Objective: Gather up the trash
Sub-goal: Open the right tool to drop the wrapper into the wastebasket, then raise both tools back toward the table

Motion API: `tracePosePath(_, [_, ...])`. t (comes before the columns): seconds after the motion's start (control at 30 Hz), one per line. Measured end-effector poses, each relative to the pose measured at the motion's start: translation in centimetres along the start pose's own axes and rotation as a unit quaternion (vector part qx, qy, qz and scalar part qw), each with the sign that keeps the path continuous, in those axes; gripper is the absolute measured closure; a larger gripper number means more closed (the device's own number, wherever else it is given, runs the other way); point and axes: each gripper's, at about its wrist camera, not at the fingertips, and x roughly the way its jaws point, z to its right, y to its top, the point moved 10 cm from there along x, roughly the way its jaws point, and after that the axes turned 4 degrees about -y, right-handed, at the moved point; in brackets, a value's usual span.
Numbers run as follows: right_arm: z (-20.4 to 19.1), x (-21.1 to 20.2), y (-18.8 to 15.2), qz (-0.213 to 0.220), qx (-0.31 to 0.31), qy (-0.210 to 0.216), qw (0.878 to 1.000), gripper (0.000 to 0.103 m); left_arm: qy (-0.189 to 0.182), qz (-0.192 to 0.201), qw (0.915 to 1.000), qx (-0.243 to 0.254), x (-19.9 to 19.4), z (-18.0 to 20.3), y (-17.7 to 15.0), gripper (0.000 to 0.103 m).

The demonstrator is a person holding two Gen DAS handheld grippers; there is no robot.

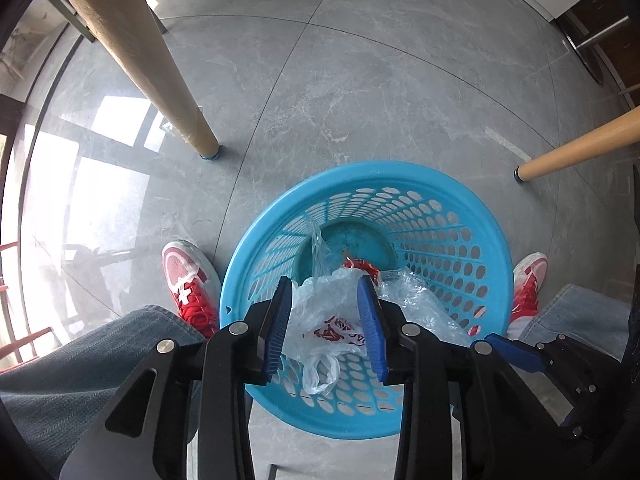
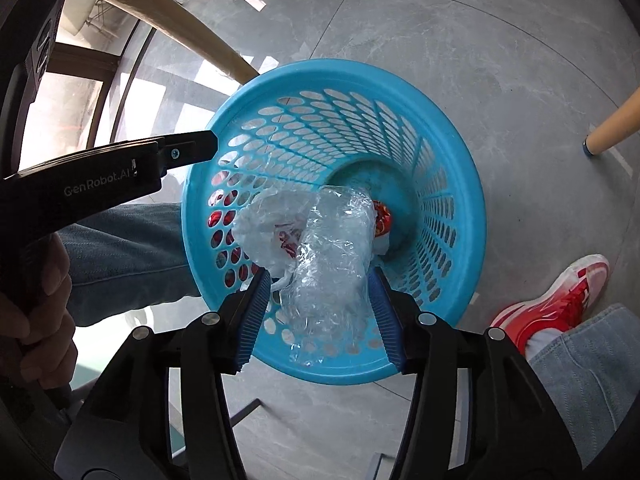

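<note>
Both bags are seen inside the blue basket [image 1: 496, 240]. The white bag [image 1: 320, 320] lies between the spread left gripper [image 1: 326, 320]; the clear wrap [image 2: 332, 264] between the spread right gripper [image 2: 320, 312]. Both grippers should be lifted straight up, so nothing is dragged out.

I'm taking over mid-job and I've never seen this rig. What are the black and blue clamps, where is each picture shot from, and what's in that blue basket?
They are two hand-held grippers, each with a camera looking along its fingers. The left gripper and right gripper both point down over a blue perforated basket standing on the grey tiled floor, between the person's red shoes. A white printed plastic bag sits between the left jaws, crumpled clear plastic between the right. Both jaws look open, so the trash seems released into the basket.
</note>
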Motion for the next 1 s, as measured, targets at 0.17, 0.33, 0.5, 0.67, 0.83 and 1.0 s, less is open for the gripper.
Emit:
tracePosePath(0.17, [-0.2, -0.6, -0.7, -0.010, -0.008, -0.001, 1.000, 0.040, -0.003, 0.003, 1.0000, -0.003, -0.8, -0.1, -0.2, 0.061])
tracePosePath(0.33, [-0.4, -2.9, -1.1, 0.005, -0.027, -0.013, 1.000, 0.026, -0.011, -0.002, 0.9999, 0.006, -2.6, 0.4, -1.1, 0.038])
tracePosePath(0.5, [0.0, -6.0, -1.8, 0.023, -0.034, -0.034, 0.999, 0.025, -0.007, 0.000, 0.9998, 0.020, -5.2, 0.6, -2.7, 0.029])
tracePosePath(0.67, [0.0, -10.0, -3.6, 0.048, -0.033, -0.044, 0.997, 0.018, -0.024, 0.006, 0.9994, 0.024, -8.0, 1.0, -5.6, 0.023])
tracePosePath(0.83, [-0.9, -13.3, -5.9, 0.071, -0.042, -0.043, 0.996, 0.018, -0.034, 0.032, 0.9983, 0.035, -11.1, 1.9, -8.2, 0.023])
tracePosePath(1.0, [-2.7, -16.5, -8.2, 0.094, -0.060, -0.042, 0.993, 0.018, -0.054, 0.064, 0.9952, 0.051, -15.2, 2.9, -10.6, 0.023])
